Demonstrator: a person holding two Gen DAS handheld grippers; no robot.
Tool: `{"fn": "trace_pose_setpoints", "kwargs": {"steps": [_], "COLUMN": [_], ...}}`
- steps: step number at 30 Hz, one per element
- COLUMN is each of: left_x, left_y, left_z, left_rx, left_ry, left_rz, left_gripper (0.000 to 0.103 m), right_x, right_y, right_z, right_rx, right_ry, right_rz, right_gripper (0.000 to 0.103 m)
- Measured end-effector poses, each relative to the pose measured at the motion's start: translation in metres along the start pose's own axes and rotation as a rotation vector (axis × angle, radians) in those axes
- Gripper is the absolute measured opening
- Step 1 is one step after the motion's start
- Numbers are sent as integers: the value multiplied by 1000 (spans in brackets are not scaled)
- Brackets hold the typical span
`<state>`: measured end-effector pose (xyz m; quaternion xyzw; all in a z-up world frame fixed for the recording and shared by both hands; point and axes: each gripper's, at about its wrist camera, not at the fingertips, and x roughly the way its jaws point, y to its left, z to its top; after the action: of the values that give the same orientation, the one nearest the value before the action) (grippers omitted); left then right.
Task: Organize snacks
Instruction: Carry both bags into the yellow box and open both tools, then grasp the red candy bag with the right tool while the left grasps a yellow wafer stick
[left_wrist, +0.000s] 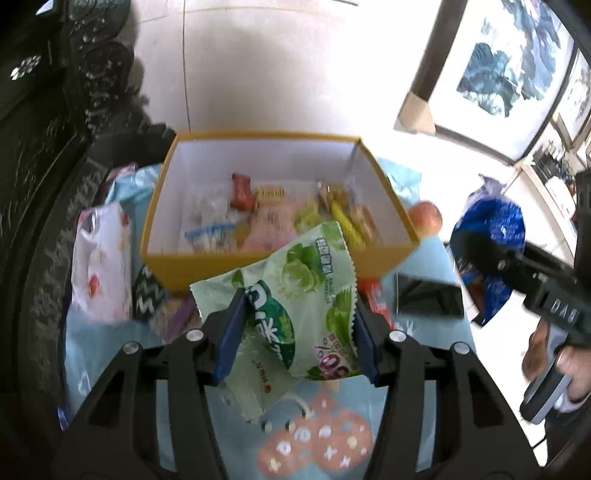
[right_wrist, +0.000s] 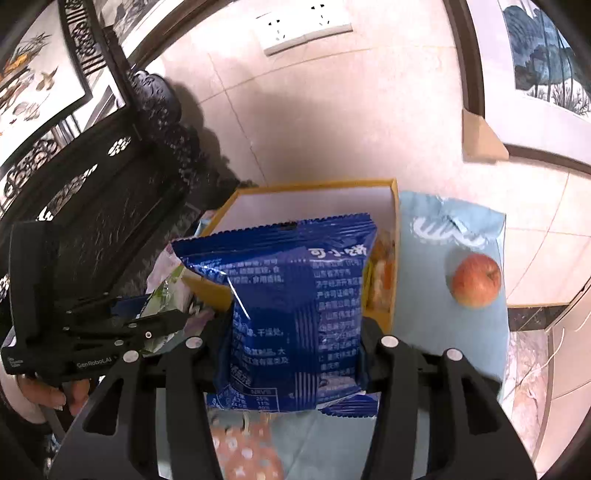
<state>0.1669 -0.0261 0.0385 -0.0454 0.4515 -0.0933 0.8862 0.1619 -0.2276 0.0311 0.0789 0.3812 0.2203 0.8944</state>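
My left gripper (left_wrist: 297, 332) is shut on a green snack bag (left_wrist: 295, 295), which hangs above the light blue cloth just in front of a yellow box (left_wrist: 207, 267). Several small wrapped snacks (left_wrist: 273, 219) lie inside that box. My right gripper (right_wrist: 290, 354) is shut on a blue snack bag (right_wrist: 291, 306), held upright before the same yellow box (right_wrist: 391, 258). In the left wrist view the blue snack bag (left_wrist: 491, 236) and the right gripper (left_wrist: 472, 254) show at the right. In the right wrist view the left gripper (right_wrist: 162, 317) with the green snack bag (right_wrist: 166, 295) shows at the left.
An apple (right_wrist: 476, 280) rests on the blue cloth (right_wrist: 443, 332) right of the box. A white printed bag (left_wrist: 101, 262), a zigzag-patterned packet (left_wrist: 147, 295), a red wrapper (left_wrist: 376, 299) and a dark flat object (left_wrist: 428, 299) lie near the box. Dark carved furniture (right_wrist: 122, 206) stands at the left.
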Motion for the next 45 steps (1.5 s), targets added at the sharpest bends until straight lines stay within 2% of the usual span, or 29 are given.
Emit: {"fn": "trace_pose_setpoints", "kwargs": {"steps": [8,13,14,15,17,19,23,29,39,45], "left_x": [56,95,101,104,106,102,86,52,32,38], "left_y": [19,37,39,42,49,53,58,72,92,84], "left_z": [60,77,77,78,76,74,60,20,-69,-103], "left_rx": [-75,-165,-180,-195,-249,-263,-236,-220,-269,-242], "left_ry": [-34,2,6,9,8,-3,-4,-2,106,176], "left_rz": [30,-1,-1,-3,37,39,69,100,151,159], "left_gripper": [55,55,58,73,92,92,92,94,96,96], "right_x": [50,92,98,104,108,100,81,48,32,33], "right_y": [-4,-11,-12,-13,-16,-20,-28,-43,-54,-49], "right_z": [30,39,38,36,33,30,25,3,-73,-119], "right_rx": [-18,-48,-54,-56,-49,-25,0,61,98,102], "right_ry": [-24,11,16,23,33,5,-9,7,185,311], "right_rz": [-86,-136,-156,-171,-224,-204,-205,-217,-229,-209], "right_gripper": [51,52,53,59,67,69,69,70,71,71]}}
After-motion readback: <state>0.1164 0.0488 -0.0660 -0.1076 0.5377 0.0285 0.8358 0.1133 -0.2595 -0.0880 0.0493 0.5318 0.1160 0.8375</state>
